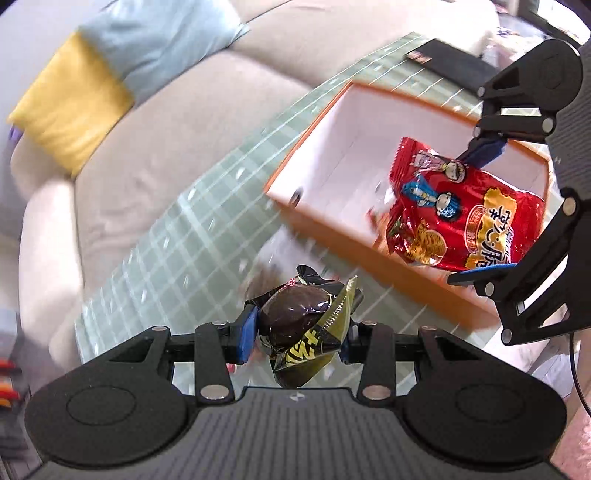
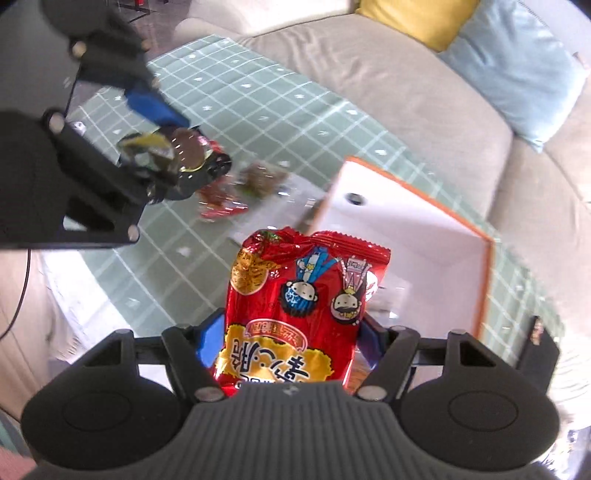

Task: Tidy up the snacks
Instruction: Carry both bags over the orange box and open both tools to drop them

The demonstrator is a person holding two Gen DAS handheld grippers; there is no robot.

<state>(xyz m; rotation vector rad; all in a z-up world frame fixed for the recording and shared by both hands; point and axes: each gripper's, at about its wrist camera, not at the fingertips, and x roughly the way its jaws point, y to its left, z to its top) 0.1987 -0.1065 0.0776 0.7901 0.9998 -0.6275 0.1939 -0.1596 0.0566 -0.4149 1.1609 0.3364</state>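
At lower centre of the left wrist view, the left claw [image 1: 295,332]: clenched on a dark egg-shaped snack [image 1: 295,314] in a black-and-gold wrapper, the packet bulging up between the blue pads, clear of the table [image 1: 155,258].

Right of that, mid-frame: an orange-edged box [image 1: 314,147] with a white interior, open at the top, resting on the green checked cloth. Nothing can be made out inside it.

Far right of the same view, the right claw [image 1: 480,214]: grasping a red crisp packet [image 1: 461,210] across its width, hanging over the box's near wall.

Step in hand, as judged: carrying both snacks to the box. To do it well, bring each packet fully over the opening before letting go; the red one is wide and may catch on the rim, so enter it end first. Keep the two claws apart over the one opening, one going in first.

Surroundings, right wrist view, left to right: loose snacks [image 2: 236,192] on the cloth at centre left, blurred; the box just right of them; a dark flat object [image 2: 539,347] at the right edge; behind, a beige sofa [image 2: 369,92] with a yellow cushion [image 2: 417,18] and a pale blue cushion [image 2: 517,74]. Nothing blocks the box's mouth.
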